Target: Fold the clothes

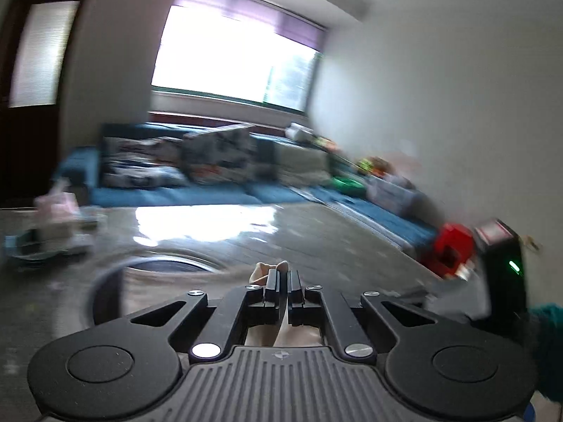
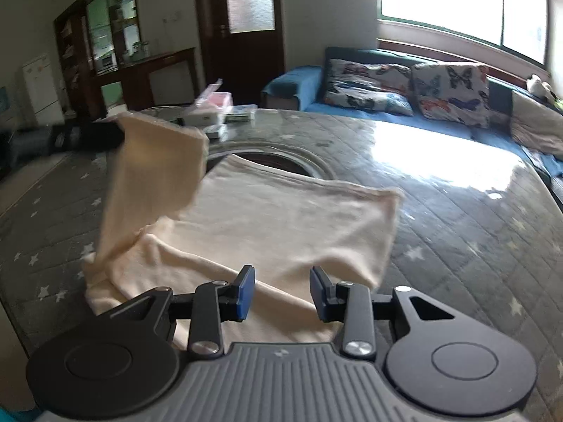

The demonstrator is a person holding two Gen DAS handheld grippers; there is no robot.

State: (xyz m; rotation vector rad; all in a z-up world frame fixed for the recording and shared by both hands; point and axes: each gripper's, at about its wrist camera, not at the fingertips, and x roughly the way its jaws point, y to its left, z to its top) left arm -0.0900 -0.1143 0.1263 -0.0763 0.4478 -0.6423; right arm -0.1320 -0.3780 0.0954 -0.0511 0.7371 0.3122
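Right gripper point(image 2: 281, 290) gapes over cream shirt point(image 2: 281, 218); left gripper point(image 1: 283, 283) pinches it.

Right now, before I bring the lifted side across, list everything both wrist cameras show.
Cream garment: one, spread on the table, its left part lifted by the left gripper.
Table: one, grey quilted cover with white stars under a glossy top, round opening behind the garment.
Tissue box: one, pink, far edge of the table, small items beside it.
Sofa: one, blue, under the window.
Butterfly cushions: two, white patterned, on the sofa.
Door: one, dark wood with frosted pane.
Cabinet: one, dark wood, glass-fronted, far left.
Toys: several, blurred, along the right wall.
Left gripper: black, shut on cream cloth.
Right gripper: black, blue pads, open above the near hem.
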